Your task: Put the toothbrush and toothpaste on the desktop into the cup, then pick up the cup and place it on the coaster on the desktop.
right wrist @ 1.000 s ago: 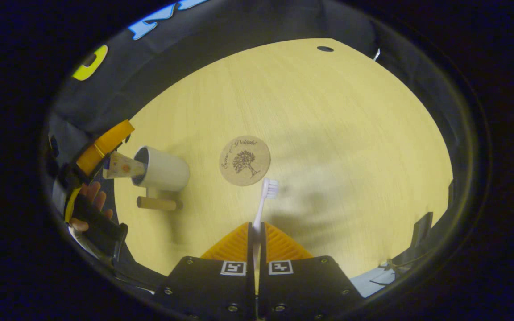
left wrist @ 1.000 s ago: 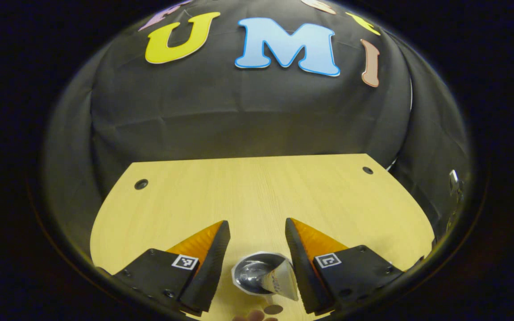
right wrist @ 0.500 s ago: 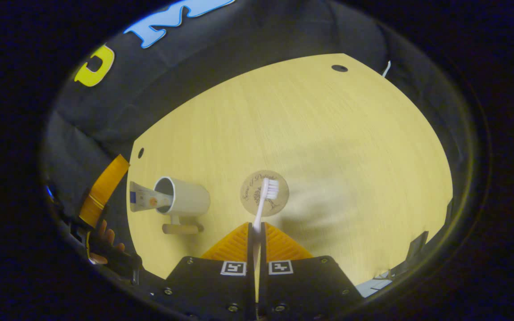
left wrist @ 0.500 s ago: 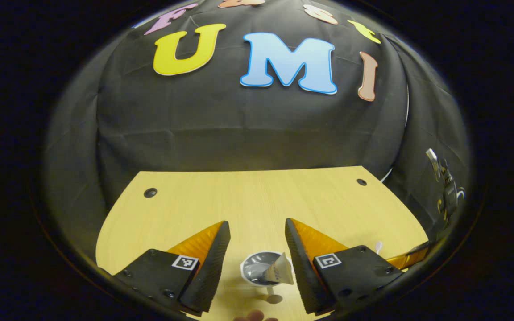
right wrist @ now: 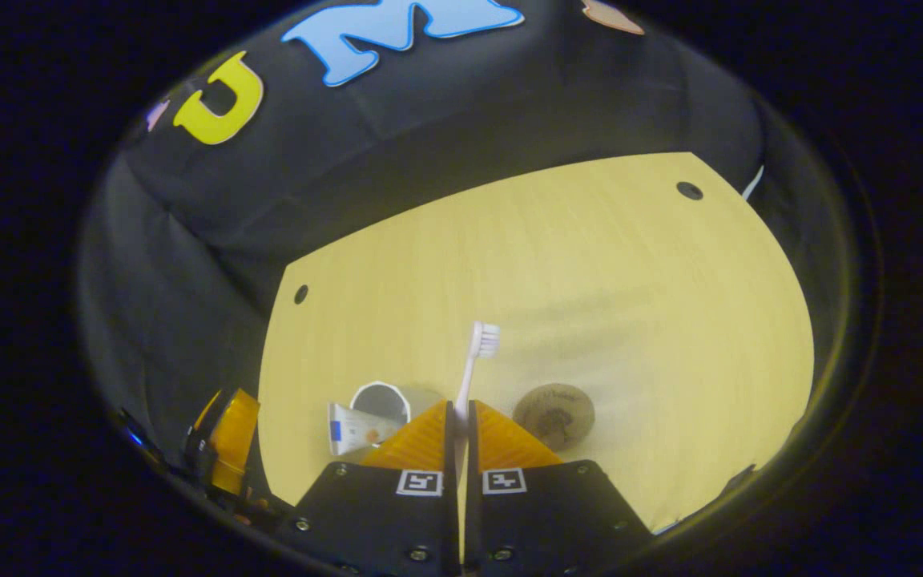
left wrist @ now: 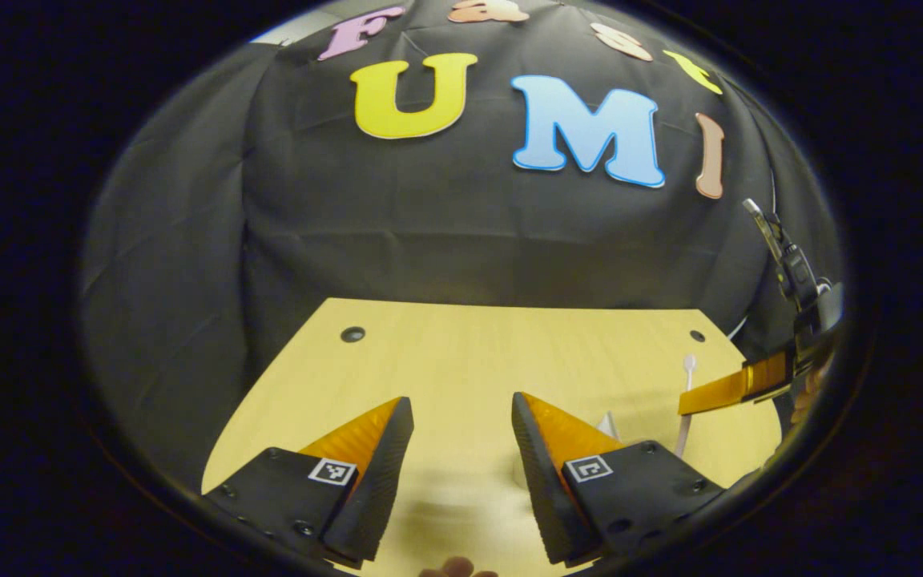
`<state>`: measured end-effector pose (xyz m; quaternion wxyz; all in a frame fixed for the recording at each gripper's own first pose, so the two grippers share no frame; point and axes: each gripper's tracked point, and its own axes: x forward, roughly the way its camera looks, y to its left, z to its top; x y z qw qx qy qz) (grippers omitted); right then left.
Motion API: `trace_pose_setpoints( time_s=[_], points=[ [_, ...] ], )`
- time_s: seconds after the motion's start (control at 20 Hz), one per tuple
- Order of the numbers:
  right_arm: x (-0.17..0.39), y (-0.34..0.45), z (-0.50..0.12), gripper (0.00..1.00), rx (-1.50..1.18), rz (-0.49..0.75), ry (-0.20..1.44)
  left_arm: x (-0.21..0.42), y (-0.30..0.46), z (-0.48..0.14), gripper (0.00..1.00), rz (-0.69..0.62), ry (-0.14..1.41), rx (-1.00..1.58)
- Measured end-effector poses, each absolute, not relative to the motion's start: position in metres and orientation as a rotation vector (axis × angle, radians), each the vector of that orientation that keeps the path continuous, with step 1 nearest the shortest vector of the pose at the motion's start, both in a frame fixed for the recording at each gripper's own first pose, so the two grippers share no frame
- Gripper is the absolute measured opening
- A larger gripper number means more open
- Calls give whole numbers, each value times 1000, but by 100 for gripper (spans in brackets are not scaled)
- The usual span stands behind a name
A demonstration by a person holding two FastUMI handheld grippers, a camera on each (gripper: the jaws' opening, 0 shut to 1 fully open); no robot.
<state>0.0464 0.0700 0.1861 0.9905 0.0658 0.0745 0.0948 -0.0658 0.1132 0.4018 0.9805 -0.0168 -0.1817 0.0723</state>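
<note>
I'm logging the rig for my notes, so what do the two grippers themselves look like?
Each gripper, left gripper and right gripper, has two wedge-shaped fingers, ridged on the sloping faces, on black blocky mounts studded with screws. Each mount carries a small square black-and-white marker. No cables or sleeves are visible.

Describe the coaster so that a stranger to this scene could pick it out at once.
Start at the pale wooden desktop in the right gripper view. At its near edge, just right of the right gripper holding the white toothbrush, lies the coaster. It is a flat brown disc bearing a dark drawing, unlike the white cup.
</note>
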Motion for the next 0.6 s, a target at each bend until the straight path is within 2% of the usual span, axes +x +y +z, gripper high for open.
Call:
trace_pose_setpoints(
  time_s=[0.6],
  points=[
    [71,132,278,4,-78,189,-67,-149,226,351,79,390,-376,-159]
  ],
)
